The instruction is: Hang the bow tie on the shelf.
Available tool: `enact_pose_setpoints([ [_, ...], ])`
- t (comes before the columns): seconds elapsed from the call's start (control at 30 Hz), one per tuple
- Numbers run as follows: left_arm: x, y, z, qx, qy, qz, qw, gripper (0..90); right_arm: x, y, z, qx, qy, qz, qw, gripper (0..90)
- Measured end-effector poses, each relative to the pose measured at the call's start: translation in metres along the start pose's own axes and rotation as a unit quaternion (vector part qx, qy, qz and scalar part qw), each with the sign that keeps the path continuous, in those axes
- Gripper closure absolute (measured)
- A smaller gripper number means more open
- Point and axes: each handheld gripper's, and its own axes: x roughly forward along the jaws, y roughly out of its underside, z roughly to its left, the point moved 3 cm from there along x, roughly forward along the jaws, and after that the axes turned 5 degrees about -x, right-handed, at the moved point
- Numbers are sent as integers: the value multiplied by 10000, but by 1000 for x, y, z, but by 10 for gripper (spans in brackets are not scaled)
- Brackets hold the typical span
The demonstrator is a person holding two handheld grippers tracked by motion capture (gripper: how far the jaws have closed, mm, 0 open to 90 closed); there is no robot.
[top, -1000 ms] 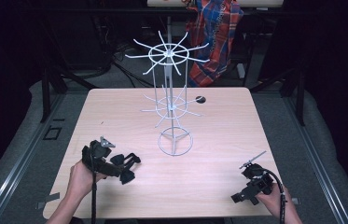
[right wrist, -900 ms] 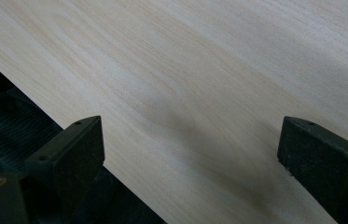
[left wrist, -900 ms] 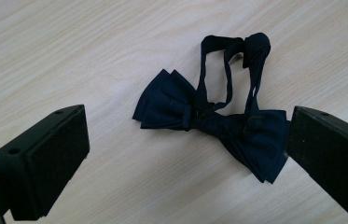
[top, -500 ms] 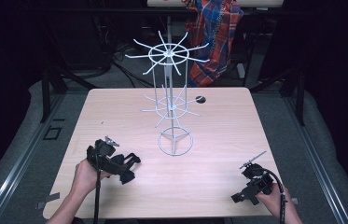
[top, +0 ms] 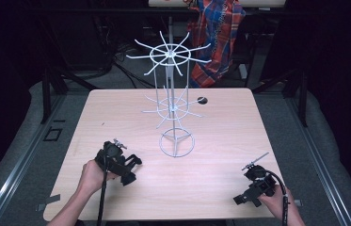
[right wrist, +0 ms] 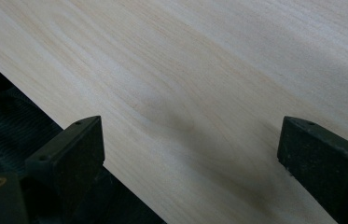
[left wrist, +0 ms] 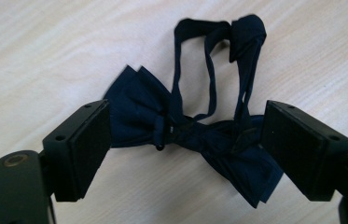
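A: Looking down from the high view first: left gripper (top: 133,170) low over the near left part of the table (top: 220,141), tipped down onto something dark. Right gripper (top: 243,197) at the near right corner, well apart from it. White wire rack (top: 173,106) upright mid-table, hooks bare. Small dark round spot (top: 202,100) on the table just right of the rack. Plaid cloth (top: 218,37) hanging beyond the far edge.

B: And the left gripper view?

A: Dark blue bow tie (left wrist: 185,135) lying flat on the table, strap looped away toward the top. Sits between the two fingers (left wrist: 85,144), which straddle its wings. Fingers just been closing in, left pad at the wing's edge, right pad over the other wing's end. No squeeze on the cloth yet, so not clenched, not grasping.

B: Right gripper view?

A: Fingers (right wrist: 71,156) spread wide, released, nothing between them. Bare table beneath, its edge cutting across the lower left, dark floor past it.
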Motion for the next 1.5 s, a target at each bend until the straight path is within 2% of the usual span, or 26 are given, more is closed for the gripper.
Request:
enact_pose_setpoints([
  [0.07, 2, 1, 0, 2, 65, 89, 9999, 239, 0, 0, 0, 0, 1, 1, 10000, 70],
  [0.1, 4, 2, 0, 8, 164, 146, 9998, 270, 0, 0, 0, -3, -3, 1, 10000, 70],
  [0.23, 6, 2, 0, 24, 227, 243, 9994, 352, 1, 0, 1, 27, -27, -40, 10000, 70],
  [0.5, 8, 3, 1, 1, 207, 238, 9995, 446, 2, 0, 1, 19, -32, -25, 10000, 70],
  [0.73, 13, -3, -1, 222, 0, 279, 9994, 548, 2, 0, 1, 39, -22, -33, 10000, 70],
  [0.97, 14, -4, -2, 223, 40, 274, 9994, 643, 2, 0, 1, 27, -25, -32, 10000, 71],
  [1.1, 14, -6, -4, 344, 7, 279, 9990, 686, 2, 0, 1, 31, -20, -39, 10000, 71],
  [1.23, 13, -6, -3, 400, -6, 234, 9989, 702, 2, 0, 1, 37, -28, -42, 10000, 71],
  [1.33, 9, -6, -2, 421, -118, 111, 9990, 713, 0, 1, 0, -2, 28, 27, 10000, 71],
  [1.37, 9, -6, -2, 421, -118, 111, 9990, 731, 0, 1, 0, -2, 28, 27, 10000, 71],
  [1.4, 5, -7, -1, 439, -143, -41, 9989, 811, 1, 1, 1, 55, -4, -41, 10000, 72],
  [1.5, 2, -8, -1, 413, -125, -87, 9990, 814, 1, 1, 1, 47, -12, -40, 10000, 71],
])
